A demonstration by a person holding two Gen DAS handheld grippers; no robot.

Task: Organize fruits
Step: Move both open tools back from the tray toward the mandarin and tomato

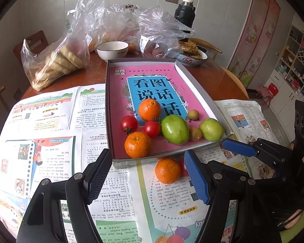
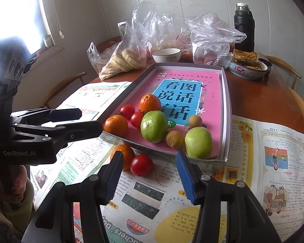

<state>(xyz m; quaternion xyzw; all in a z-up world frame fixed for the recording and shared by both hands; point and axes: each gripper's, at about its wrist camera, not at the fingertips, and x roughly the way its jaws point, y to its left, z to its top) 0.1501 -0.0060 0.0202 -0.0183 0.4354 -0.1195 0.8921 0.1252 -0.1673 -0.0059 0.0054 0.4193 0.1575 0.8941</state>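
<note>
A shallow grey tray (image 1: 143, 61) (image 2: 227, 101) lined with a pink book holds two oranges (image 1: 149, 109), two tomatoes (image 1: 129, 123), two green fruits (image 1: 174, 129) (image 2: 153, 126) and two small brown longans (image 1: 195, 134). In front of it, on the printed papers, lie a third orange (image 1: 167, 170) (image 2: 122, 154) and a tomato (image 2: 141, 165). My left gripper (image 1: 148, 177) (image 2: 79, 121) is open, with that orange lying loose between its fingertips, nearer the blue one. My right gripper (image 2: 150, 177) is open too, and the tomato sits just ahead of its left finger, untouched.
At the back of the round wooden table (image 1: 223, 81) stand plastic bags of bread (image 1: 56, 60) and fruit, a white bowl (image 1: 112, 49), a bowl of flatbread (image 1: 192, 55) and a black flask (image 1: 184, 14). Wooden chairs ring the table. Shelves (image 1: 293, 66) stand at right.
</note>
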